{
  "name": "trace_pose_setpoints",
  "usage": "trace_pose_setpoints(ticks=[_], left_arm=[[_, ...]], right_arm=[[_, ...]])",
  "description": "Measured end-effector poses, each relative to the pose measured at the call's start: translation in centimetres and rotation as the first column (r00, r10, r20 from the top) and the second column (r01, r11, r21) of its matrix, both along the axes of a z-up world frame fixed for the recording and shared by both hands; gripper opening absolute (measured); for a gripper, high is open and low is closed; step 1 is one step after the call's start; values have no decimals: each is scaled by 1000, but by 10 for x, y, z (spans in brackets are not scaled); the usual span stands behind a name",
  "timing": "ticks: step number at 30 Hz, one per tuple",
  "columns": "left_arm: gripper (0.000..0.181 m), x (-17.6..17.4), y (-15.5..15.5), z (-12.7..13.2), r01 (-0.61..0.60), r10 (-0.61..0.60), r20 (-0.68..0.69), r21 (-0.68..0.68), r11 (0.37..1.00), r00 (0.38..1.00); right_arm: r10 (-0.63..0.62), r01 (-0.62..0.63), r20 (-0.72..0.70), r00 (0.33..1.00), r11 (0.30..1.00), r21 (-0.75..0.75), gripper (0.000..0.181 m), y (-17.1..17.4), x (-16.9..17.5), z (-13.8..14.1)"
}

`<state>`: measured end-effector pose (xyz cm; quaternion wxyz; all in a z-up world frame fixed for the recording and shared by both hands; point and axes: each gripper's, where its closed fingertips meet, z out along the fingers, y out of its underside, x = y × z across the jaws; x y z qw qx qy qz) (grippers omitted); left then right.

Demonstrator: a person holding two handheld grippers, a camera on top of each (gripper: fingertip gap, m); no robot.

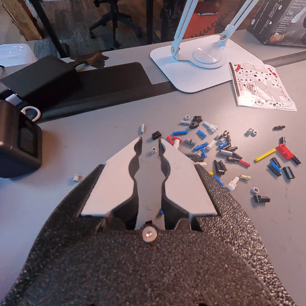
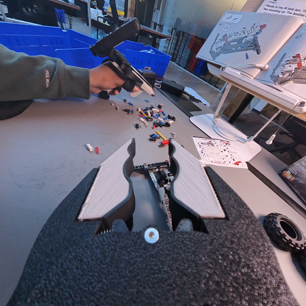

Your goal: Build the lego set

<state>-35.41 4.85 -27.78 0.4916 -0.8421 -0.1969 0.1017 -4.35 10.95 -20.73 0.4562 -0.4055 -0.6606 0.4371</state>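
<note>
**Plastic pins sorted, frame waiting between your right fingers**

Black and grey plastic beams make up the half-built frame (image 2: 157, 173), which lies flat on the table in the lower middle of the right wrist view. Your right gripper (image 2: 151, 142) stands spread around it, nothing pinched; one finger hides the frame's right side, so I cannot tell whether it touches. Judging by that, you are set to steady the frame while the other hand fetches a part.

Higher in that frame, the loose pieces (image 2: 154, 115) are scattered thin, probably so each one can be picked singly: short blue, black and red pins, pale round bushes, a thin yellow rod (image 2: 161, 135). In the left wrist view your left gripper (image 1: 149, 138) hovers at the left edge of the heap, its fingers parted a little and empty, with a small grey bush (image 1: 154, 149) between them and a black connector (image 1: 156, 135) just past the tips.

Further out:
- a knobbly rubber tyre (image 2: 284, 231) at lower right;
- a glossy sticker sheet (image 2: 218, 152) lying flat right of centre;
- the instruction booklet (image 2: 253, 38) propped open on a white stand at upper right, tilted for reading;
- blue bins (image 2: 66, 43) at upper left.

The grey table (image 2: 49, 165) is smooth and matt, so round pins may roll.
</note>
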Motion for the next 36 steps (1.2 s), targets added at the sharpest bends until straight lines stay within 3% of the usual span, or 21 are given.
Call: trace_pose_setpoints(ticks=[14, 29, 33, 36], left_arm=[[19, -7, 30, -25, 112, -105, 56, -142, 984, 993], [7, -1, 31, -37, 158, -138, 105, -208, 965, 985], [7, 8, 32, -11, 164, -159, 46, -137, 977, 986], [7, 50, 32, 22, 274, -274, 19, -66, 959, 962]], right_arm=[[12, -12, 2, 1000, 1000, -2, 38, 1, 1, -1], [14, -14, -3, 1000, 1000, 0, 35, 2, 2, 0], [4, -4, -18, 1000, 1000, -1, 35, 4, 3, 4], [-11, 11, -28, 1000, 1000, 3, 34, 6, 4, 7]])
